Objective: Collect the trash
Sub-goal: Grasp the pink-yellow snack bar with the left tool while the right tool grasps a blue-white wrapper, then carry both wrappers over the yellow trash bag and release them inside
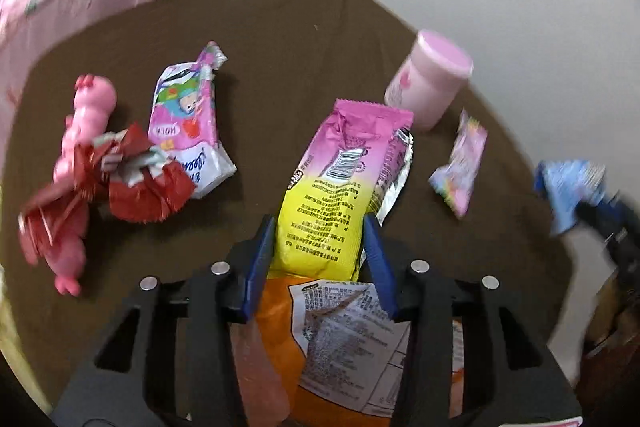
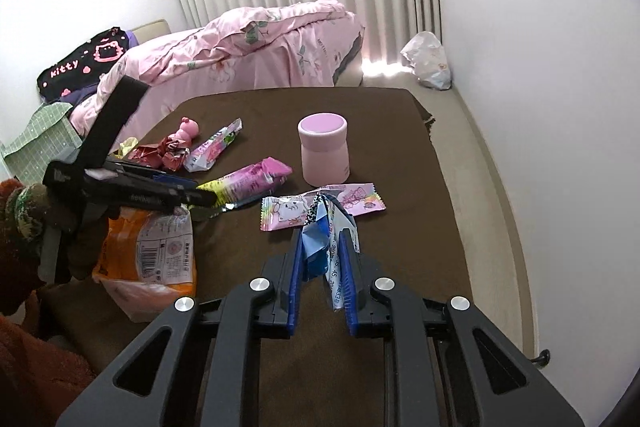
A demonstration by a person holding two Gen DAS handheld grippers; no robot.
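Note:
My left gripper (image 1: 319, 223) points down at the brown table (image 1: 280, 39), its blue pads pressed on both sides of a yellow and pink snack bag (image 1: 340, 163). An orange packet (image 1: 332, 355) with a printed label lies just below it at the table's near edge. My right gripper (image 2: 322, 235) is shut on a crumpled blue and white wrapper (image 2: 316, 247), held above a pink candy wrapper (image 2: 280, 211). A red crumpled wrapper (image 1: 132, 179) and a pink and white wrapper (image 1: 188, 123) lie to the left.
A pink lidded jar (image 2: 323, 151) stands mid-table, and a pink toy figure (image 1: 92, 107) lies by the red wrapper. A bed with a pink quilt (image 2: 248, 51) borders the table's far side. A white plastic bag (image 2: 428, 63) sits on the floor in the corner.

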